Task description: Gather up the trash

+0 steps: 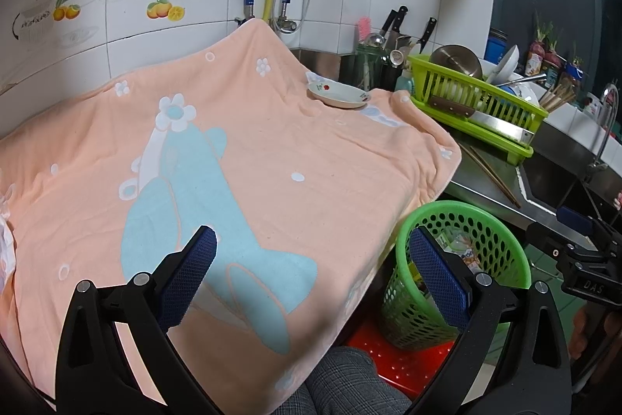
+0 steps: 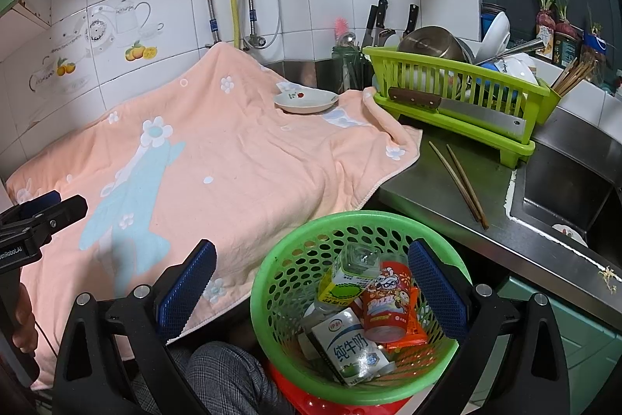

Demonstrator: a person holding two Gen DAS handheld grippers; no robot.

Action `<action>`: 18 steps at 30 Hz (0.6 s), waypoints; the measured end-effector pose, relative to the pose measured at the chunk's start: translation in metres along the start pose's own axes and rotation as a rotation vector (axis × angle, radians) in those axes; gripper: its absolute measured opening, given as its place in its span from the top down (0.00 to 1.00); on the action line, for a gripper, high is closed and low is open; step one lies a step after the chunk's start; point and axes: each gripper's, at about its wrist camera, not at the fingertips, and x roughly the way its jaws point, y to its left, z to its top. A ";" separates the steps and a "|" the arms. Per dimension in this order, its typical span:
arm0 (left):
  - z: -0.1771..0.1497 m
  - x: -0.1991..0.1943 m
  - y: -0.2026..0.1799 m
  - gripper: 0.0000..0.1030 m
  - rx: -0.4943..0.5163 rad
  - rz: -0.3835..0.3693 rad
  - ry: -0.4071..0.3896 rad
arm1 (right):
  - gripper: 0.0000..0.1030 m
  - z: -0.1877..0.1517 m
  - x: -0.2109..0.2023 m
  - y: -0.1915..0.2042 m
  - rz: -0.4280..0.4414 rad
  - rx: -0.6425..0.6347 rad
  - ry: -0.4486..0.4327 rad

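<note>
peach towel [image 1: 272,150]: spread over the counter
left gripper [image 1: 311,271]: jaws wide, empty, above the towel's near edge
plate [image 2: 305,101]: on the towel's far side
right gripper [image 2: 311,282]: jaws wide, empty, over the basket
green basket [image 2: 280,298]: holds milk carton [image 2: 346,345], red cup [image 2: 388,302]

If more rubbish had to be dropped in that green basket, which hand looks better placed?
Probably the right gripper: it hangs open directly over the green basket of cartons. The left gripper, also open, sits over the peach towel beside it.
</note>
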 end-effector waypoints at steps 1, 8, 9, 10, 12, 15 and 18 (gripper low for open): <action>0.000 0.000 -0.001 0.05 0.001 -0.001 0.000 | 0.07 0.000 0.000 -0.001 0.001 0.000 -0.001; 0.001 -0.001 -0.002 0.05 0.009 -0.002 -0.002 | 0.07 0.000 0.000 0.000 0.001 0.001 0.000; 0.001 -0.001 -0.003 0.05 0.010 -0.001 -0.002 | 0.07 0.000 0.000 0.000 0.002 0.002 -0.001; 0.001 -0.001 -0.002 0.05 0.011 -0.001 -0.003 | 0.07 0.000 0.000 0.000 0.002 0.001 -0.001; 0.001 -0.001 -0.003 0.05 0.011 -0.001 -0.003 | 0.07 0.000 0.000 0.000 0.002 0.001 -0.001; 0.002 -0.001 -0.003 0.05 0.012 -0.002 -0.004 | 0.07 0.000 0.000 0.000 0.003 0.001 -0.002; 0.002 -0.001 -0.003 0.05 0.012 -0.003 -0.004 | 0.07 0.001 0.000 0.001 0.004 0.001 -0.003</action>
